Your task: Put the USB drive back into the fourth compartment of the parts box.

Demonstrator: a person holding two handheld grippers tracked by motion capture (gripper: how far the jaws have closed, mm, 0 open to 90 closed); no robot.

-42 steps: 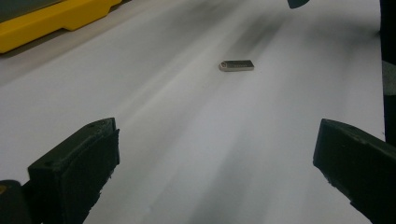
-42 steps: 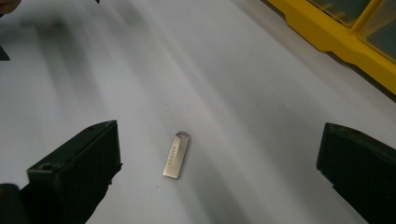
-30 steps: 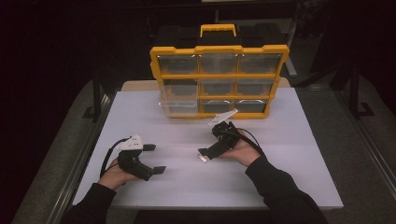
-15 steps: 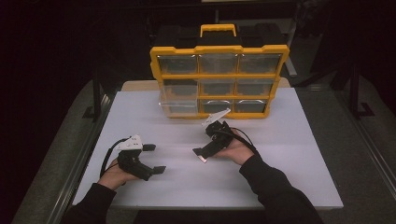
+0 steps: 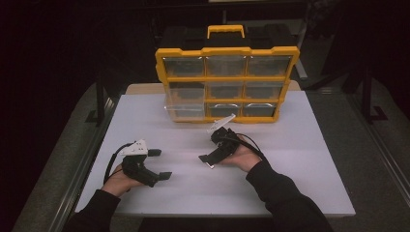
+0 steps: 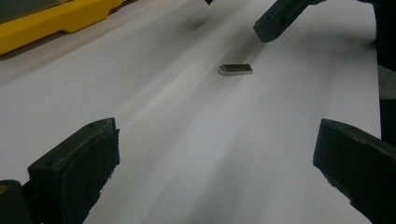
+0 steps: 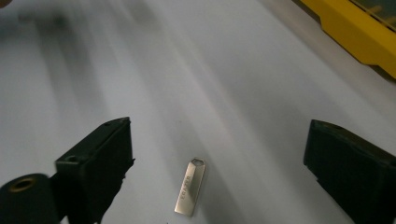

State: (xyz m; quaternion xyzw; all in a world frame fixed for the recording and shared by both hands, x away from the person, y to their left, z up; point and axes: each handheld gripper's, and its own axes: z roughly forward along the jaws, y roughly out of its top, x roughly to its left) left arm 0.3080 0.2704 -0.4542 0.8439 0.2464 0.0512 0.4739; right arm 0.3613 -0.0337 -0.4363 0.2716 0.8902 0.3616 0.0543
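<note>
Silvery metal USB stick (image 7: 190, 193) (engraved lettering), flat on white table (image 5: 300, 145), between right tool's (image 7: 219, 163) spread, closing jaws, untouched.

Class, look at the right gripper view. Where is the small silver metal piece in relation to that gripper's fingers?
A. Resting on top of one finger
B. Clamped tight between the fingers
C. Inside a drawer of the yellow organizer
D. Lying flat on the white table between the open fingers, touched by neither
D: the silver metal piece lies flat on the white table, with clear gaps to both fingers of the open right gripper, whose jaws have just been closing a little.
</note>
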